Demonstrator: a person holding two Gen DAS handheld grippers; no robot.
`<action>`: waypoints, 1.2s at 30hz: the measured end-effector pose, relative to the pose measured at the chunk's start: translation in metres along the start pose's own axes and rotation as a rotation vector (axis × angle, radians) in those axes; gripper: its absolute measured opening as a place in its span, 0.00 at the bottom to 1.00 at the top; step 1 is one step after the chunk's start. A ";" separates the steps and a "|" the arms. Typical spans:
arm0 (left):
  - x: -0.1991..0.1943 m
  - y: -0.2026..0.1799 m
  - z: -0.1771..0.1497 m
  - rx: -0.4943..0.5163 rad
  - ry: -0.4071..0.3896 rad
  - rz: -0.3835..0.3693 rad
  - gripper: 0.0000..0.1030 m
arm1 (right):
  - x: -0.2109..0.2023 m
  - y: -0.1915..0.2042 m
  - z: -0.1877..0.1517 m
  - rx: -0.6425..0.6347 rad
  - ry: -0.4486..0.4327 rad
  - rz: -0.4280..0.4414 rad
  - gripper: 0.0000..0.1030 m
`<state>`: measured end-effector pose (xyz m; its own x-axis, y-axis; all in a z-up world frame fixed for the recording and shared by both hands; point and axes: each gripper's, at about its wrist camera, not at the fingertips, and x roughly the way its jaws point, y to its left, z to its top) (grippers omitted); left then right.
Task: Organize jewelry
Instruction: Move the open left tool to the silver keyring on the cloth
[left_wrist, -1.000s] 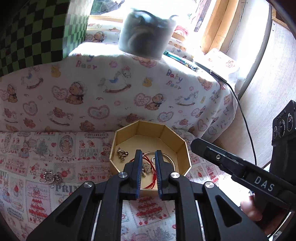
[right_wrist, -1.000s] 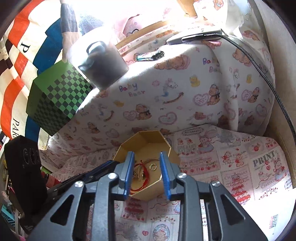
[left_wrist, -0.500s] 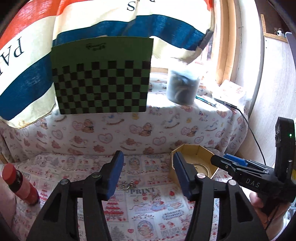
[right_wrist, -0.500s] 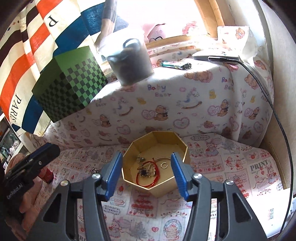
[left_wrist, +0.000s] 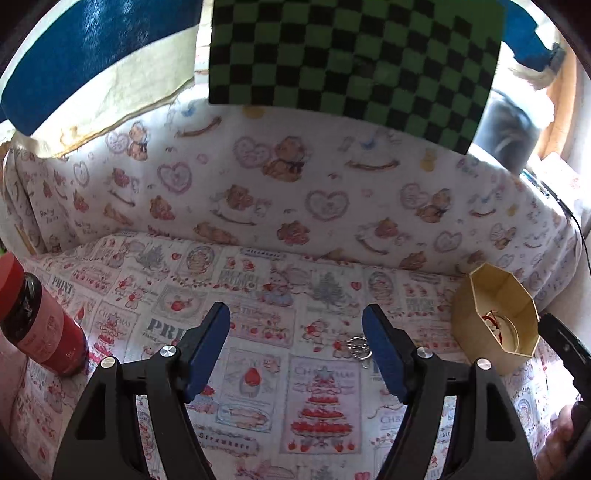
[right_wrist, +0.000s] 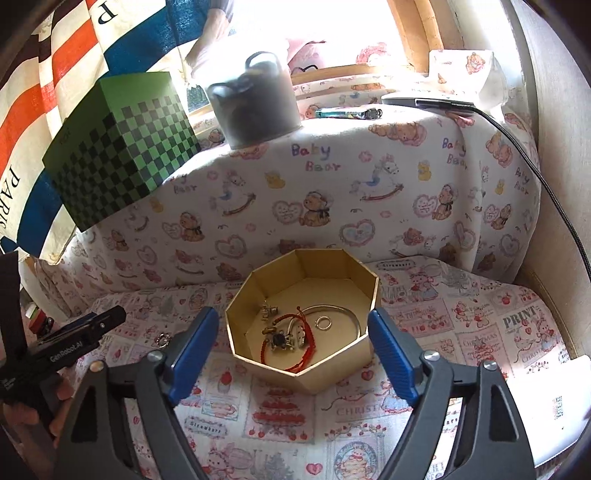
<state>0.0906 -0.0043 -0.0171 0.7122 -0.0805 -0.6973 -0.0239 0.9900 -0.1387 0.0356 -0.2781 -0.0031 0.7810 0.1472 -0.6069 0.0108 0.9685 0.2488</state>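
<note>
A tan octagonal box (right_wrist: 306, 266) sits on the printed cloth and holds a red cord bracelet (right_wrist: 308, 345), a silver bangle (right_wrist: 349, 314), a small ring (right_wrist: 323, 323) and some charms (right_wrist: 269, 308). My right gripper (right_wrist: 291, 325) hovers in front of the box, jaws opening wide, pads touching nothing. My left gripper (left_wrist: 297, 332) is off to the left of the box (left_wrist: 495, 321), jaws opening, with nothing held. A small silver piece (left_wrist: 358, 345) lies loose on the cloth just by its right finger (left_wrist: 380, 347). The same silver piece (right_wrist: 162, 339) shows beside the left gripper (right_wrist: 88, 328).
A red-capped bottle (left_wrist: 37, 325) stands at the left edge. On the padded ledge behind stand a green checkered box (right_wrist: 122, 147) and a grey lidded tub (right_wrist: 255, 107), with a pen (right_wrist: 347, 112) and a cabled device (right_wrist: 436, 101) further right. A wall (right_wrist: 554, 147) closes the right side.
The left gripper let go of the red bracelet in the box, swung left away from it and opened. The right gripper opened wide and drew back a little.
</note>
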 end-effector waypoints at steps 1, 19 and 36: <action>0.003 0.005 0.000 -0.019 0.007 -0.008 0.71 | 0.000 -0.001 -0.001 0.001 -0.008 -0.011 0.90; 0.024 -0.022 -0.012 0.121 0.057 -0.003 0.58 | 0.006 0.003 -0.003 -0.027 -0.025 -0.099 1.00; 0.035 -0.030 -0.018 0.155 0.099 0.037 0.19 | 0.008 0.002 -0.003 -0.035 -0.015 -0.109 1.00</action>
<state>0.1036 -0.0387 -0.0503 0.6398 -0.0466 -0.7671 0.0648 0.9979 -0.0066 0.0400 -0.2745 -0.0098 0.7859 0.0382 -0.6172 0.0741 0.9851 0.1552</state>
